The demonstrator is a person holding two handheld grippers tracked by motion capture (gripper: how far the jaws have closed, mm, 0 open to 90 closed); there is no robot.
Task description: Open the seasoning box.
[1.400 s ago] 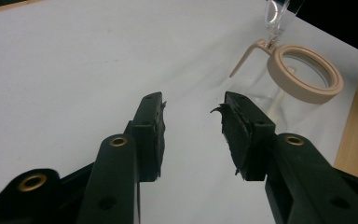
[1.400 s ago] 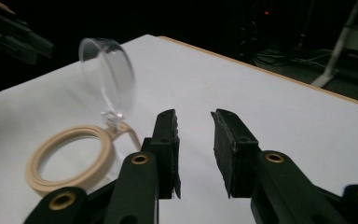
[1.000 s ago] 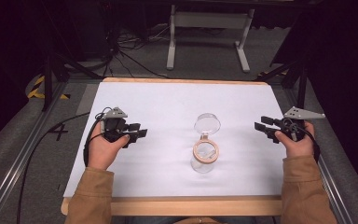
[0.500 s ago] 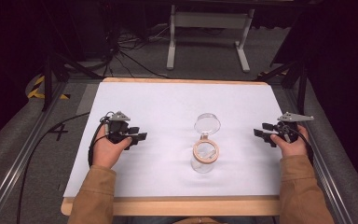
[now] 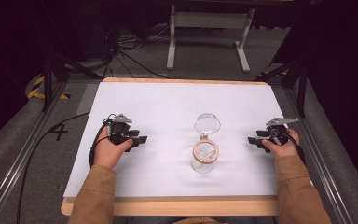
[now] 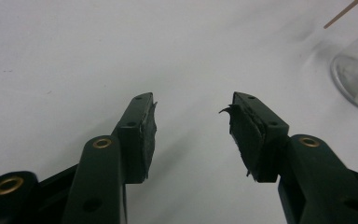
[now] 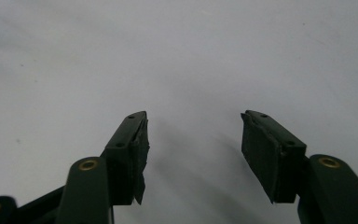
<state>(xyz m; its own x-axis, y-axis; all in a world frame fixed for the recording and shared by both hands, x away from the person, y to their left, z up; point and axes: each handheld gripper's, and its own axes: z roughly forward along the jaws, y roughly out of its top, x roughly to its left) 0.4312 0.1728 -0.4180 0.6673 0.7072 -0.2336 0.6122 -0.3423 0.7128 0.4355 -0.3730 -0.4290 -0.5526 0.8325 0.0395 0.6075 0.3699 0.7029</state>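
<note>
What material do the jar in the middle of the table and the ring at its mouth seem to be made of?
The jar looks like clear glass or a hard clear plastic: the white table cover shows through its wall, and its base glints in the left gripper view. The ring looks like light wood or bamboo, matt and tan. The hinged lid seems clear too.

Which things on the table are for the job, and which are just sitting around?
For the job:
- glass jar
- its lid, flipped open
- left tongs, open
- right tongs, open, nothing between them

Just about:
- white table cover
- metal stand behind the table
- floor cables
</note>
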